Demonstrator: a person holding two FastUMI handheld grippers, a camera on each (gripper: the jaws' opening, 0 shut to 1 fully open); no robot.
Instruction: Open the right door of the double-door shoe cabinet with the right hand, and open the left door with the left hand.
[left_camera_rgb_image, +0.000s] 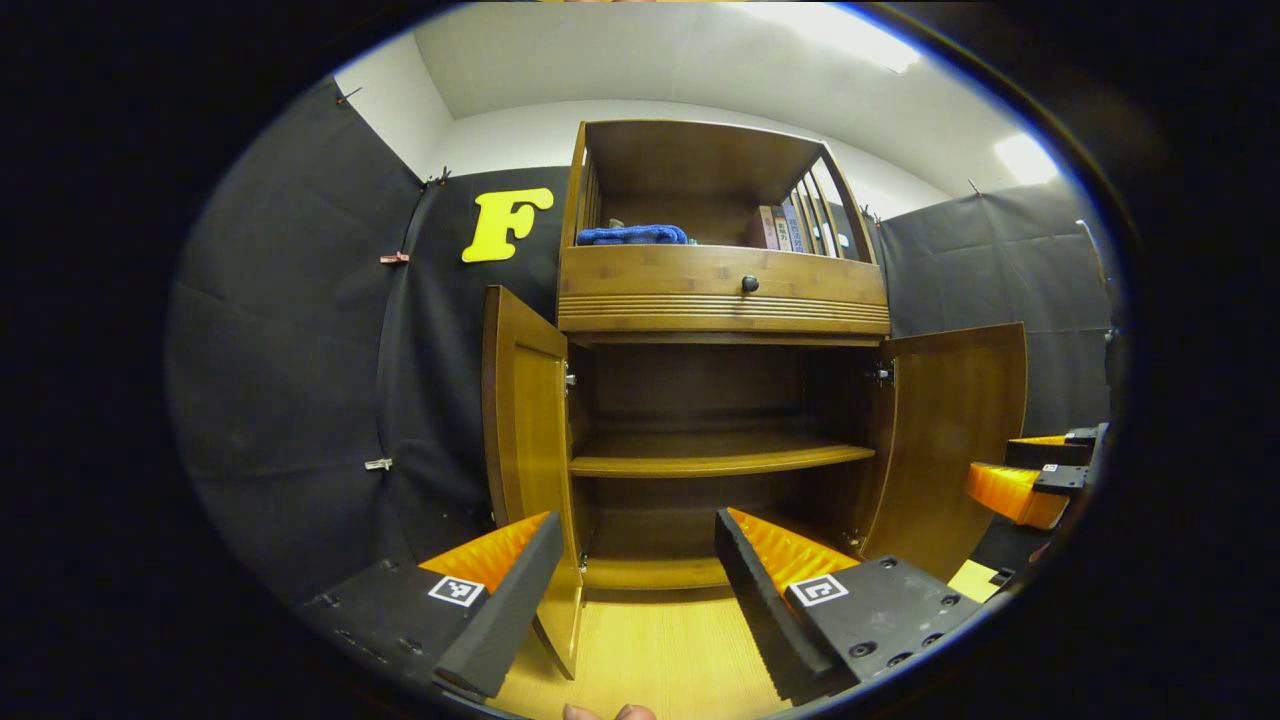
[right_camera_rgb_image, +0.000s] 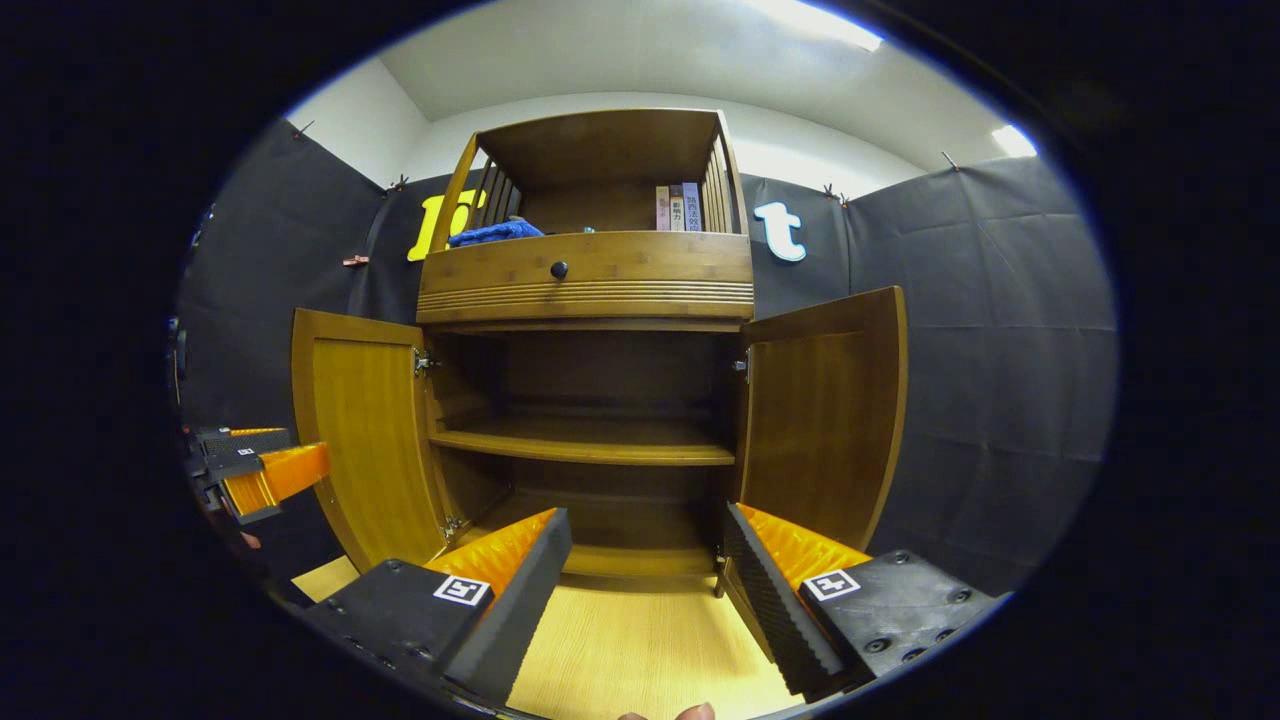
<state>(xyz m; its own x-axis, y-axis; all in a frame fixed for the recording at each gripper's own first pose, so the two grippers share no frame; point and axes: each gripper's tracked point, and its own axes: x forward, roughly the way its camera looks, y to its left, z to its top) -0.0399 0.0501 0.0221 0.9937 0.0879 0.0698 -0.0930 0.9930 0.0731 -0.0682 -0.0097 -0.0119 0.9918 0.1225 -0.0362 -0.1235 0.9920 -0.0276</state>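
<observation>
Both doors swung wide: left door (left_camera_rgb_image: 525, 420) just left of left claw (left_camera_rgb_image: 640, 590), right door (right_camera_rgb_image: 825, 420) just right of right claw (right_camera_rgb_image: 645, 590). Both claws spread, gripping nothing (cabinet (right_camera_rgb_image: 590, 270) straight ahead). Task looks done; only withdrawal left.

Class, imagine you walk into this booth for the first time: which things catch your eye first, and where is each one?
First, the tall brown wooden shoe cabinet in the middle, with its left door and right door both swung wide open on bare shelves. Next, the folded blue cloth in the open top compartment, on its left side, with a few upright books at the right.
</observation>
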